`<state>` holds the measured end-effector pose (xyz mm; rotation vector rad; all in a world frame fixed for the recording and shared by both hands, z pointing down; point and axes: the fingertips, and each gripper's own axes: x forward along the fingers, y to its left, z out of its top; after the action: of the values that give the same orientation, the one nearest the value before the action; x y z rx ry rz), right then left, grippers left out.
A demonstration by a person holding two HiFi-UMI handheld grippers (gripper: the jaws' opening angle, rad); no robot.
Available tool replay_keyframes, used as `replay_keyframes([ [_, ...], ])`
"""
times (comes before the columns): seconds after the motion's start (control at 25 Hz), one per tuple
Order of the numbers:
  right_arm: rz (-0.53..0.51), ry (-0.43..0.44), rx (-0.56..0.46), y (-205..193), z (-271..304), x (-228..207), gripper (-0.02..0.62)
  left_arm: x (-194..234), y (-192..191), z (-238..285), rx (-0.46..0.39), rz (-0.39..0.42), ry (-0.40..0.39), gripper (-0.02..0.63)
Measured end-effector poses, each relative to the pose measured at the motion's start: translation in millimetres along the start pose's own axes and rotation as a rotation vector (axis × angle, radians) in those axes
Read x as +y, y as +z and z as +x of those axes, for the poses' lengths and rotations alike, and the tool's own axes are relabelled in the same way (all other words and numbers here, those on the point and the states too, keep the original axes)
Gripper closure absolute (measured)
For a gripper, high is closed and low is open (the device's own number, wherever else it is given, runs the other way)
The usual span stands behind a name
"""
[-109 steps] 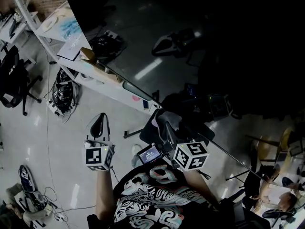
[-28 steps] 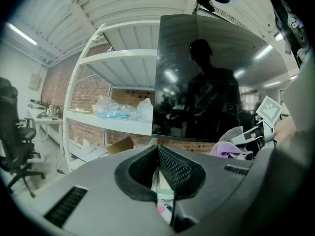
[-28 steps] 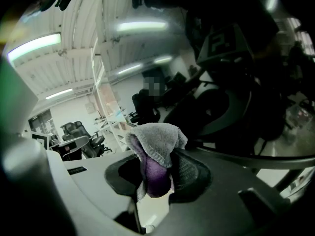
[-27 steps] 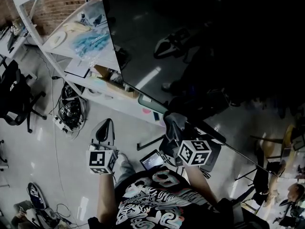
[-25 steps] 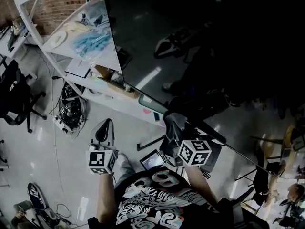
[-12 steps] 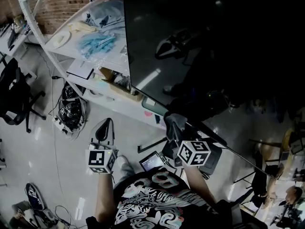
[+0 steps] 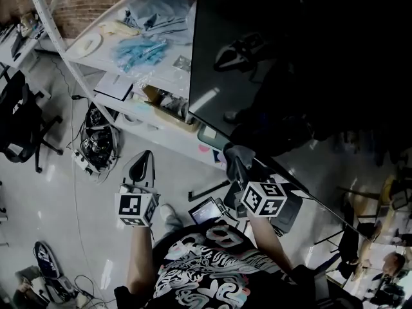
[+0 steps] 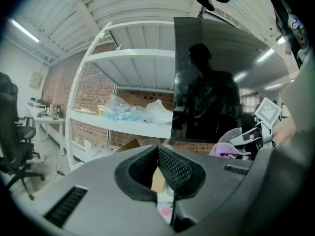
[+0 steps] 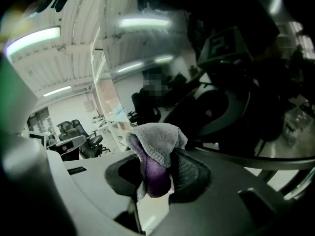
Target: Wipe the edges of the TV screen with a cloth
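Observation:
The TV screen (image 7: 290, 63) is a big dark glossy panel that fills the upper right of the head view. My right gripper (image 7: 237, 163) is shut on a grey and purple cloth (image 7: 235, 153), which is pressed against the TV's lower edge near its left corner. In the right gripper view the cloth (image 9: 156, 146) bulges out between the jaws of the right gripper (image 9: 157, 178), close to the glass (image 9: 206, 58). My left gripper (image 7: 143, 163) hangs apart to the left over the floor. It is shut and holds nothing (image 8: 158, 173). The screen (image 8: 216, 82) shows ahead of it.
A white shelving rack (image 7: 129, 82) stands left of the TV with blue plastic bags (image 7: 141, 50) and a cardboard box (image 7: 164, 98). An office chair (image 7: 19, 121) and a cable heap (image 7: 96, 140) are on the floor. A small lit device (image 7: 206, 210) hangs at the person's chest.
The TV's left edge has shifted right in the head view and now lies nearer the cloth. Both grippers keep almost the same places, and the right one still holds the cloth.

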<state>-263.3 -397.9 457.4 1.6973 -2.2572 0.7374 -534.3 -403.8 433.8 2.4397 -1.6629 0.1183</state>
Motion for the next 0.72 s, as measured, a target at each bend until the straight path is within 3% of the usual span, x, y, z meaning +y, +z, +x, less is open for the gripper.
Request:
replay_keyframes([
  [0.72, -0.016, -0.011, 0.0, 5, 35, 27, 0.456, 41, -8, -1, 0.013, -0.026, 0.015, 0.589],
])
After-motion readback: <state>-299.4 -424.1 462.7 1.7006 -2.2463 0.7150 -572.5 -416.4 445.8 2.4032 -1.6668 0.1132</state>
